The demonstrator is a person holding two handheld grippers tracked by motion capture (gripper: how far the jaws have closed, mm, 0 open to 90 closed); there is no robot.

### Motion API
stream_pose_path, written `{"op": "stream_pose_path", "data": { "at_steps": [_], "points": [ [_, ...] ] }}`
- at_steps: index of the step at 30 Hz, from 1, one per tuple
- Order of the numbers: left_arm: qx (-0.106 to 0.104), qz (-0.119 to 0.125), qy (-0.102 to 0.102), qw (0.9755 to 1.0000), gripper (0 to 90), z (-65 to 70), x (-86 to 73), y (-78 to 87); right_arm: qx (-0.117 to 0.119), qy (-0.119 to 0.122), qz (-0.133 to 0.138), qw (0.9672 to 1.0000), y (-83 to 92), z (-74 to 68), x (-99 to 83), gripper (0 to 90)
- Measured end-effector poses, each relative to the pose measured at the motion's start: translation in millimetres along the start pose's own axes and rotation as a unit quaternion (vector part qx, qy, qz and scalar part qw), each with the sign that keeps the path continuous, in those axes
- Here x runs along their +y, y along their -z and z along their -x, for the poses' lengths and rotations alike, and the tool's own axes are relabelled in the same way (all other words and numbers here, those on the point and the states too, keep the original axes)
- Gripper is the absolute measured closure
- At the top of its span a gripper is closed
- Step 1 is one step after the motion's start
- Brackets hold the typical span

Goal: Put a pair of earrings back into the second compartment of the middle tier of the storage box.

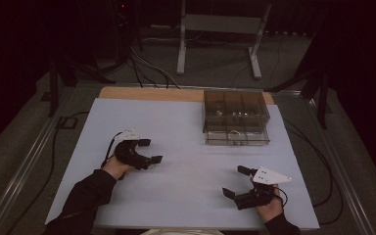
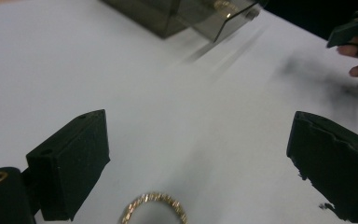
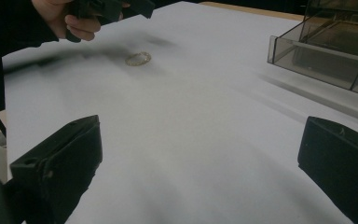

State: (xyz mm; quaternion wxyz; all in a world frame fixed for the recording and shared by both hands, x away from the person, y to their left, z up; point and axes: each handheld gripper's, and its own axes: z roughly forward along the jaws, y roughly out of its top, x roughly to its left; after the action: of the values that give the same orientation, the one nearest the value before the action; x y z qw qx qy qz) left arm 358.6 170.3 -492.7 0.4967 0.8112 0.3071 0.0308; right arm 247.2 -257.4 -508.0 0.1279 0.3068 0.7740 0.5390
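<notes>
A small gold ring lies flat on the white table cover, close below and between the jaws of my left gripper. That gripper is at the left of the table, open, with nothing held. From the right gripper view the ring shows far off, just under the left hand. My right gripper hovers near the front right edge; its jaws stand wide open over bare cover. A smoky clear compartment box sits at the back right with its lower drawer pulled out.
The white cover spans the table, with a wooden strip along the far edge. Cables run on the floor beside the table, and a metal stand is behind it. The box drawer reaches towards the right gripper.
</notes>
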Motion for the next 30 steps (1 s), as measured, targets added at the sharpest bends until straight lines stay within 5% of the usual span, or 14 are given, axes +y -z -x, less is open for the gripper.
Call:
{"op": "stream_pose_path", "data": {
  "at_steps": [7, 13, 19, 20, 22, 26, 30],
  "points": [
    [0.022, -0.036, -0.015, 0.9990, 20.0, -5.5, -14.5, -2.6, 0.000, 0.000, -0.002, 1.0000, -0.3, 0.1, -0.2, 0.0],
    [0.033, -0.066, -0.030, 0.9968, 46.2, -13.9, -22.0, -6.6, 0.001, -0.001, -0.002, 1.0000, -0.2, -0.6, 0.0, 0.0],
    [0.058, -0.094, -0.055, 0.9924, 61.1, -16.7, -26.1, -11.5, 0.001, -0.002, -0.002, 1.0000, -0.2, 0.2, 0.0, 0.0],
    [0.076, -0.103, -0.065, 0.9896, 61.1, -16.1, -27.0, -13.7, 0.001, -0.002, -0.002, 1.0000, -0.2, 0.0, -0.1, 0.0],
    [0.083, -0.106, -0.076, 0.9879, 70.9, -14.1, -26.4, -14.4, 0.002, -0.002, -0.002, 1.0000, -0.2, -0.1, 0.1, 0.0],
    [0.083, -0.119, -0.073, 0.9867, 85.4, -12.5, -24.3, -15.0, 0.001, -0.002, -0.003, 1.0000, -0.2, -0.1, -0.1, 0.0],
    [0.087, -0.124, -0.063, 0.9865, 87.4, -11.9, -22.6, -15.8, 0.001, -0.001, -0.004, 1.0000, -0.5, -0.3, -0.1, 0.0]
  ]
}}
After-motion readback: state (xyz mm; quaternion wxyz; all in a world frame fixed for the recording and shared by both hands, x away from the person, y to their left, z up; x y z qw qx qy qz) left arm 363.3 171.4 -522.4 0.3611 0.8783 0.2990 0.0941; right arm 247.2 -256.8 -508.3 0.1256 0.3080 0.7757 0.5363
